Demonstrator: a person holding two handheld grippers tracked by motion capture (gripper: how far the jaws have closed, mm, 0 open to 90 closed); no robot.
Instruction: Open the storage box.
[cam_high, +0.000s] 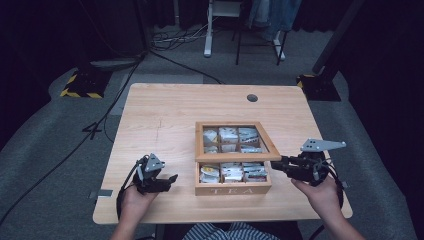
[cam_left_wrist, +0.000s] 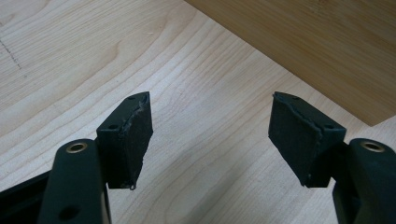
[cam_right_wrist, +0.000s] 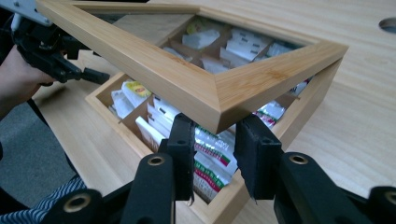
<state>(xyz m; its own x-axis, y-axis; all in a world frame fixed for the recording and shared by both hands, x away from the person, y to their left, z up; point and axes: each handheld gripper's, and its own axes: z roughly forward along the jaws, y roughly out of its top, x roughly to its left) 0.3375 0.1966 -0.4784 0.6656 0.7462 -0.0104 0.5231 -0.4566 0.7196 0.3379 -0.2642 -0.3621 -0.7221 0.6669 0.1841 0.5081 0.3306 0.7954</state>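
Note:
A wooden tea box (cam_high: 232, 190) marked TEA stands on the table near the front edge, with several tea bags (cam_high: 232, 172) in its compartments. Its window-framed lid (cam_high: 200, 142) is raised at the front, tilted above the box. My right gripper (cam_high: 276, 164) is shut on the lid's front right corner (cam_right_wrist: 219, 100); in the right gripper view the jaws (cam_right_wrist: 215, 135) flank that corner above the tea bags (cam_right_wrist: 210, 154). My left gripper (cam_high: 172, 179) rests to the left of the box, open and holding nothing. Its pads (cam_left_wrist: 135, 135) stand wide apart over bare wood, with the box's side (cam_left_wrist: 317, 46) ahead.
The light wooden table (cam_high: 160, 115) has a round cable hole (cam_high: 252, 98) at the back. Bare tabletop lies left of and behind the box. Cables and stand feet are on the grey floor beyond. The table's front edge (cam_high: 220, 217) is close to my hands.

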